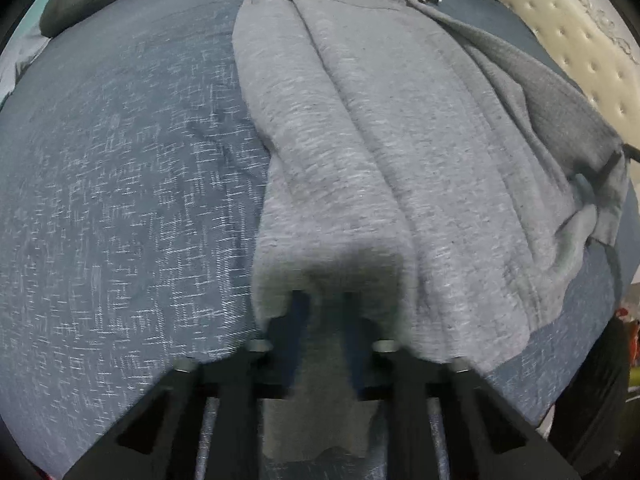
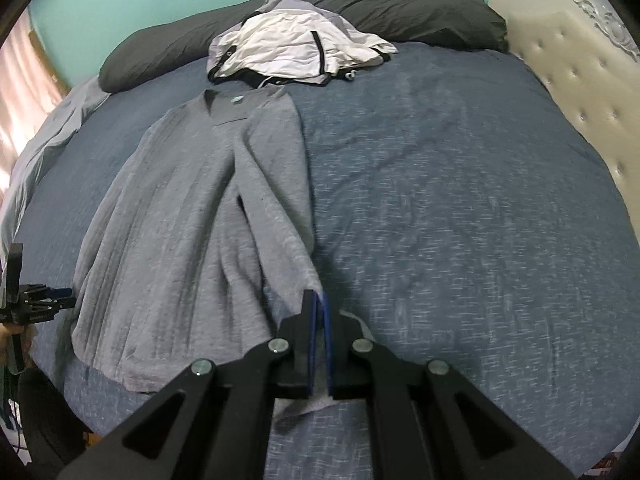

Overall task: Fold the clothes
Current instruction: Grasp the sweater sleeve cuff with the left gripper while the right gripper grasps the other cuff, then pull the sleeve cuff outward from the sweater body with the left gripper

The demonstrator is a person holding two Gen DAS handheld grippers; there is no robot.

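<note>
Left gripper [image 1: 320,304] pinches grey sweater [image 1: 360,120] hem

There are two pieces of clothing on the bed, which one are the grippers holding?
The grey sweater, spread flat on the blue bedspread. The right gripper and left gripper both pinch its near edge. The white jacket lies crumpled and untouched by the dark pillows.

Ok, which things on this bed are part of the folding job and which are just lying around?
Part of the job:
grey sweater
right gripper, shut on the sweater's edge
left gripper, at the sweater's hem

Just lying about:
white jacket
dark pillows
blue bedspread
cream headboard
</note>
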